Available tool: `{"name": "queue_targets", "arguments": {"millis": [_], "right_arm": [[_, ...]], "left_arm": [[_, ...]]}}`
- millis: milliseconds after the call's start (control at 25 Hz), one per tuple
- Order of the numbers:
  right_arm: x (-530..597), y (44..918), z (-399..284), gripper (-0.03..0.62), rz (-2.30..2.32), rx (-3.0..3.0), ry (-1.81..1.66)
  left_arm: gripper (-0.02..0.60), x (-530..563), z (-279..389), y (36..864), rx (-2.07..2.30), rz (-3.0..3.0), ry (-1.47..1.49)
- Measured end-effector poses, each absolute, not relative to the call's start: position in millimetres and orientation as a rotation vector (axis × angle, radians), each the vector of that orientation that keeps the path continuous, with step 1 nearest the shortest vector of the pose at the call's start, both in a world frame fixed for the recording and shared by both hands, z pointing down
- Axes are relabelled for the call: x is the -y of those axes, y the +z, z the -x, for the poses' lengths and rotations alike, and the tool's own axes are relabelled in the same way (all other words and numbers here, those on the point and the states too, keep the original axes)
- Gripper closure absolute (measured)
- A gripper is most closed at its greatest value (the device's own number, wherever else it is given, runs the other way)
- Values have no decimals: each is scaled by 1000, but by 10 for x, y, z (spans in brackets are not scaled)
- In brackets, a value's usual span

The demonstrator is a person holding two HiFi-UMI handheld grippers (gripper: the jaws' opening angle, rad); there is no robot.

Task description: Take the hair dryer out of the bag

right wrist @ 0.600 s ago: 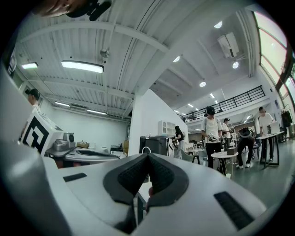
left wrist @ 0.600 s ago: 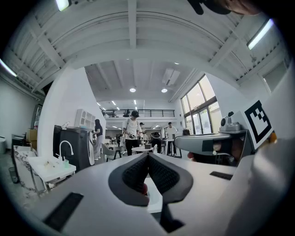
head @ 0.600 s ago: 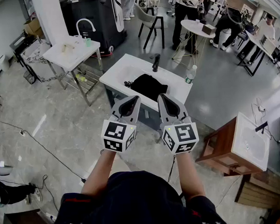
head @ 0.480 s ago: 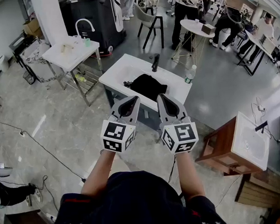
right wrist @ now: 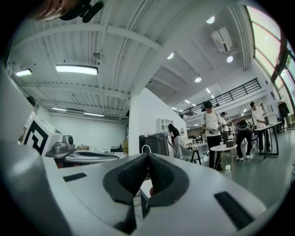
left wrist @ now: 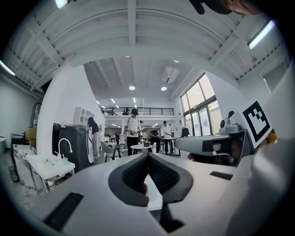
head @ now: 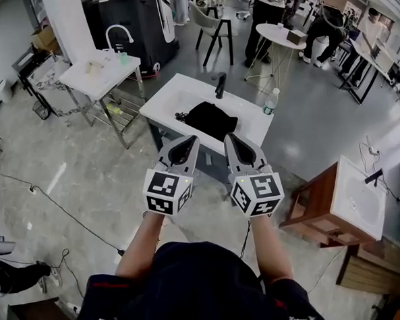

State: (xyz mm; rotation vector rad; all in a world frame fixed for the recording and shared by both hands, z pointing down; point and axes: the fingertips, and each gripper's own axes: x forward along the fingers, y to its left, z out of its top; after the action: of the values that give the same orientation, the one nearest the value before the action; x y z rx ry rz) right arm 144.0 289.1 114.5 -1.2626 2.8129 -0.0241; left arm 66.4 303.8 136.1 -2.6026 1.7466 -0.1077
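Observation:
A black bag [head: 211, 120] lies on a white table [head: 169, 98] ahead of me in the head view. The hair dryer is not visible; a black upright faucet-like object [head: 219, 86] stands at the table's far edge. My left gripper [head: 187, 144] and right gripper [head: 231, 142] are held side by side in front of me, level, short of the table's near edge. Both are shut with nothing between the jaws. In the left gripper view the left gripper [left wrist: 148, 157] has its pads touching; in the right gripper view the right gripper [right wrist: 148, 156] shows the same.
A clear water bottle [head: 271, 103] stands at the table's right end. A second white table [head: 100, 74] with a faucet stands to the left, a wooden-framed sink stand [head: 344, 204] to the right. Several people stand round a small round table [head: 280, 36] farther back. Cables cross the floor at left.
The view has shifted slightly; table and bag sit a little higher and to the left in the frame. Both grippers keep their shut pose in front of me.

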Motion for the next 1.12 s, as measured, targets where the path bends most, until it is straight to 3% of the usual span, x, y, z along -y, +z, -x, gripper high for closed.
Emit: {"name": "queue_targets", "arguments": {"millis": [640,1120], "right_arm": [[-2816,1247,-1485,560,1183,-2852,-48],[-2225,1372,-1118,560,1172,-2880,-87]], "left_arm": [[569,-2949,-845,1473,-1705,2657,-146],[569,-2347,-486,1537,-1723,2678,-124]]}}
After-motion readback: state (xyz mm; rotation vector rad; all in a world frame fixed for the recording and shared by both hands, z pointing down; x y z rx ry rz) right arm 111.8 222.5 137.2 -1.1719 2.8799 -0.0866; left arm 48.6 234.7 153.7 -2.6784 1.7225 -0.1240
